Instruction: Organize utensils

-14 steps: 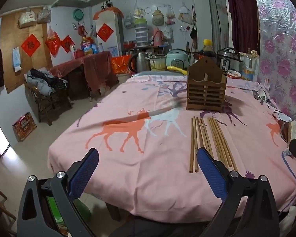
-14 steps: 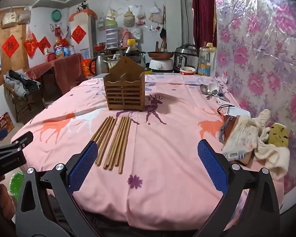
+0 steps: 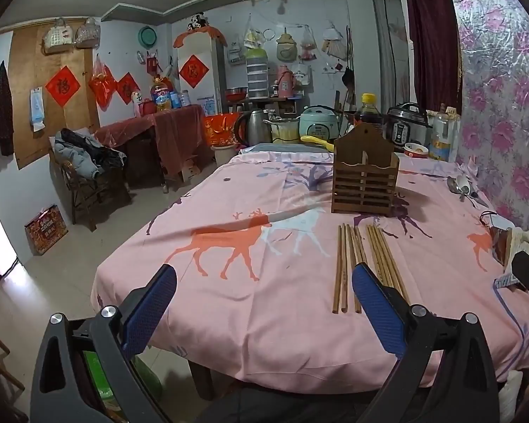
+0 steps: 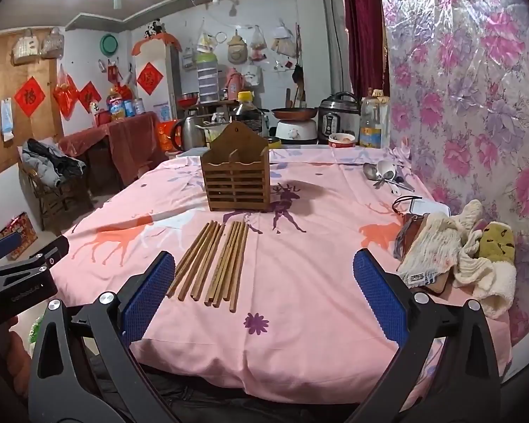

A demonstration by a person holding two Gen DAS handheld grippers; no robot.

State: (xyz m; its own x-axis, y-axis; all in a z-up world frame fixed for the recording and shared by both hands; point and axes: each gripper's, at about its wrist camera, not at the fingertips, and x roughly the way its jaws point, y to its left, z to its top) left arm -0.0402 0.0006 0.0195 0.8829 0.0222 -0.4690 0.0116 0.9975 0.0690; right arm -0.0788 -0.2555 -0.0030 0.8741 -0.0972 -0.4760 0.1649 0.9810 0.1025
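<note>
Pink-clothed table [image 4: 299, 282] ahead, both my left hand-held gripper [image 3: 264, 303] and right hand-held gripper [image 4: 264, 292] gape empty, so I should pinch a few chopsticks [image 4: 215, 261] mid-length, lying before the wooden holder [image 4: 234, 176].

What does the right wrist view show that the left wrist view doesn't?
Right wrist only: the yellow sock among the cloths by the floral wall, a frying pan on the far counter.
Left wrist only: the green rice cooker.
Both: chopsticks lying flat, the wooden holder upright behind them, spoons near the wall, each hand-held gripper open and empty.
</note>
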